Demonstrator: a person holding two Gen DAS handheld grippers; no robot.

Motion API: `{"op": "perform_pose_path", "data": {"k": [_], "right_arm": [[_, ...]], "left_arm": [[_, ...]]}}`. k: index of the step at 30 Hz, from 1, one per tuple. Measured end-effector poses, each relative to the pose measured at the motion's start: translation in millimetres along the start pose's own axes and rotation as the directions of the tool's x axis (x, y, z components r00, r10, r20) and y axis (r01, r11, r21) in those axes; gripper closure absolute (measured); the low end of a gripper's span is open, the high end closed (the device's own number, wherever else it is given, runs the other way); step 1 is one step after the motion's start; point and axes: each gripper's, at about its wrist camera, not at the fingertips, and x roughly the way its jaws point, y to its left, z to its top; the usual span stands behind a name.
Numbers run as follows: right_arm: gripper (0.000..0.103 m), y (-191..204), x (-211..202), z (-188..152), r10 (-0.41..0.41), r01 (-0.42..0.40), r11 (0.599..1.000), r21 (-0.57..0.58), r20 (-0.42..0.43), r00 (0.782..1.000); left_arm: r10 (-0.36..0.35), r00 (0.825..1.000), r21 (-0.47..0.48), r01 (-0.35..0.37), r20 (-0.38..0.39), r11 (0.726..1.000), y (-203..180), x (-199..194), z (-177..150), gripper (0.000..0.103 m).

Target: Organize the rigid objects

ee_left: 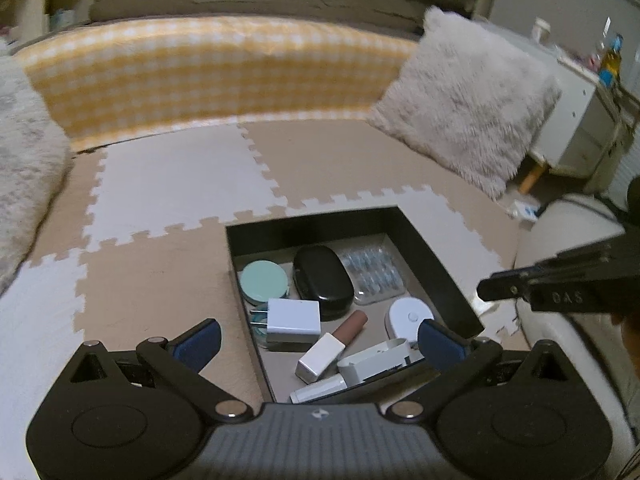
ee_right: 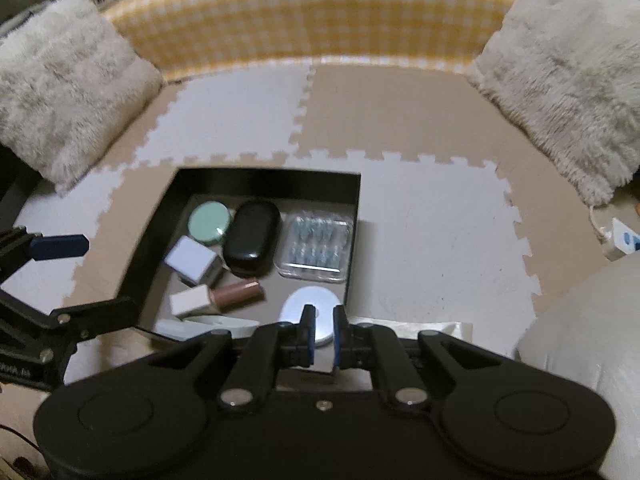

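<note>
An open black box sits on the foam mat. Inside lie a mint round compact, a black oval case, a clear blister pack, a white charger plug, a brown-and-white lipstick, a white round disc and a white oblong piece. My left gripper hovers wide open over the box's near edge, holding nothing. My right gripper hangs above the disc, its pads nearly together and empty.
The beige-and-white puzzle mat surrounds the box. Fluffy grey pillows flank a yellow checked bolster at the back. A pale cushion lies at the right, and a white cabinet stands beyond.
</note>
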Motion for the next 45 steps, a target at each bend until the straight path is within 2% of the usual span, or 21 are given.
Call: {"op": "perform_pose_path", "data": {"k": [8, 14, 18, 28, 30, 38, 42, 44, 45], "right_arm": [[0.08, 16, -50, -18, 0.004, -0.005, 1.0, 0.013, 0.12, 0.993], [0.072, 27, -74, -37, -0.012, 0.009, 1.0, 0.015, 0.175, 0.985], [0.069, 34, -86, -49, -0.053, 0.051, 0.999, 0.015, 0.21, 0.976], [0.056, 44, -114, -67, -0.107, 0.107, 0.994, 0.016, 0.314, 0.943], [0.052, 47, -118, -69, -0.106, 0.108, 0.994, 0.012, 0.329, 0.938], [0.044, 51, -131, -78, -0.101, 0.101, 0.995, 0.02, 0.39, 0.915], [0.041, 53, -135, -81, -0.085, 0.087, 0.996, 0.014, 0.407, 0.909], [0.028, 54, -135, -82, -0.08, 0.082, 0.997, 0.013, 0.412, 0.908], [0.027, 54, -136, -82, -0.077, 0.079, 0.997, 0.012, 0.416, 0.906]], "left_arm": [[0.093, 0.995, -0.051, -0.09, 0.044, 0.995, -4, -37, -5, 0.0], [0.091, 0.992, -0.091, -0.083, 0.084, 0.992, -2, -61, -18, 0.0], [0.088, 0.99, -0.102, -0.076, 0.114, 0.992, -4, -77, -23, 0.0], [0.188, 0.965, -0.077, -0.176, 0.182, 0.981, -7, -110, -37, 0.0], [0.195, 0.962, -0.084, -0.182, 0.191, 0.98, -5, -115, -40, 0.0], [0.236, 0.94, -0.1, -0.217, 0.246, 0.971, -3, -132, -49, 0.0], [0.233, 0.937, -0.111, -0.211, 0.259, 0.971, -2, -135, -51, 0.0], [0.238, 0.935, -0.112, -0.215, 0.263, 0.97, -3, -136, -52, 0.0], [0.241, 0.934, -0.112, -0.219, 0.265, 0.969, -3, -136, -53, 0.0]]}}
